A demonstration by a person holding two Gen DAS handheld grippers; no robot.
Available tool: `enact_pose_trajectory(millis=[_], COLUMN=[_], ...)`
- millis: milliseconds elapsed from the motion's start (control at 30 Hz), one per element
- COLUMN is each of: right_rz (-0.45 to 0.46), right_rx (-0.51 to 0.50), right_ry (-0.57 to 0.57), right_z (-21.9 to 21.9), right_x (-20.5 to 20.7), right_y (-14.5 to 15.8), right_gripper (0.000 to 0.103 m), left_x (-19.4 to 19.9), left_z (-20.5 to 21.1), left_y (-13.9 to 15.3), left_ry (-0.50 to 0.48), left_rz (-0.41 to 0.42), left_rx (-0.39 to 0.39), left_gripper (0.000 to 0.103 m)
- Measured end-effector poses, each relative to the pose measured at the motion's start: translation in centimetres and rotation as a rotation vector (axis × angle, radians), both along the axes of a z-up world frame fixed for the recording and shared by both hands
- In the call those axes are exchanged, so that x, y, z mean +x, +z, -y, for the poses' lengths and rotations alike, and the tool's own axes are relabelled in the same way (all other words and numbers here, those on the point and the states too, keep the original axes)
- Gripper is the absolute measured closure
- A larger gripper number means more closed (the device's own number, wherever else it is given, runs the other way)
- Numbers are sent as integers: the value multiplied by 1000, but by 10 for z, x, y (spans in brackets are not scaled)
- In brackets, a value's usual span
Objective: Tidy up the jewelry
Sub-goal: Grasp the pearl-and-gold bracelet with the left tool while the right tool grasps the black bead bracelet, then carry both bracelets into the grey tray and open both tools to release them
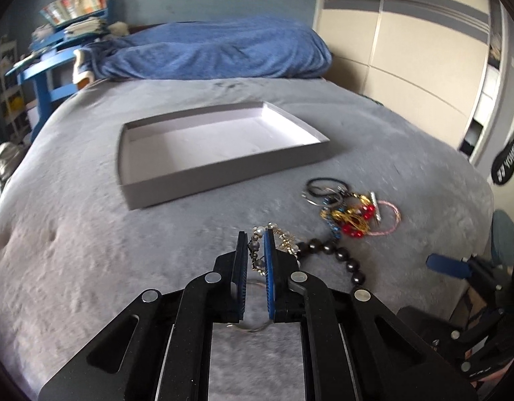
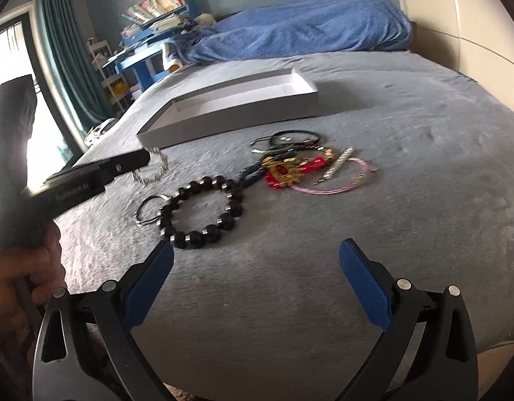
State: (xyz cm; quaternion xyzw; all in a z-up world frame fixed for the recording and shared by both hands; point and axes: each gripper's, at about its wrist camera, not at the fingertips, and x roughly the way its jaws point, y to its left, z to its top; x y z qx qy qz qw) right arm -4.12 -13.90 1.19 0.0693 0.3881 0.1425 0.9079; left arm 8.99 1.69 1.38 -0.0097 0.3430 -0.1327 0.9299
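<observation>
My left gripper (image 1: 256,239) is shut on a pearl and gold bracelet (image 1: 277,234), held just above the grey bedspread; in the right wrist view the bracelet (image 2: 153,167) hangs from its tip. A black bead bracelet (image 2: 203,207) lies on the bed beside it, and also shows in the left wrist view (image 1: 337,254). A tangle of red, gold, pink and black jewelry (image 2: 300,163) lies further right. An empty grey shallow box (image 1: 223,180) sits beyond. My right gripper (image 2: 257,260) is open and empty, near the bed's front edge.
A blue blanket (image 1: 216,50) lies at the head of the bed. A blue shelf with books (image 1: 63,33) stands at the left. A wardrobe (image 1: 407,40) is at the right. A metal ring (image 2: 149,209) lies by the black beads.
</observation>
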Motion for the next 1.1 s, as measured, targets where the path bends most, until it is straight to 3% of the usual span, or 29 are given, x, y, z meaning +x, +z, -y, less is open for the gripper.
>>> enact_pose_trajectory(millis=[67,133,200,433,500,600,700,867,1100], right_rz=[-18,-37,-55,-132,-133,-125,-119,-21,74], right_rx=[10,23,13,-59,-77,-87,-53,14,78], right_ry=[15,19,14,9,23,57,74,93,86], right_z=[-5,-10,-15,-36,-40,-47,-44,-37,-18], right_x=[5,13,21,51,53,51,48,43,67], right_y=[1,4,4,-14,-17,-17,-12,23,62], right_gripper=[6,14,33,56,75,89,89,89,89], left_x=[-1,0,0,-3,-2,-3,-1,5,29], left_z=[-8,-15,-19,-20,-20,-21,-21,-18,-21], left_y=[2,5,7,11,13,13,16,24,36], left_ry=[23,46,58,53,56,60,59,46,57], left_rz=[5,9,11,25,26,28,33,45,61], left_rx=[-7,-22,-32,-28,-32,-35,-32,-17,-17], left_gripper=[93,93,93,93,93,93,93,93,93])
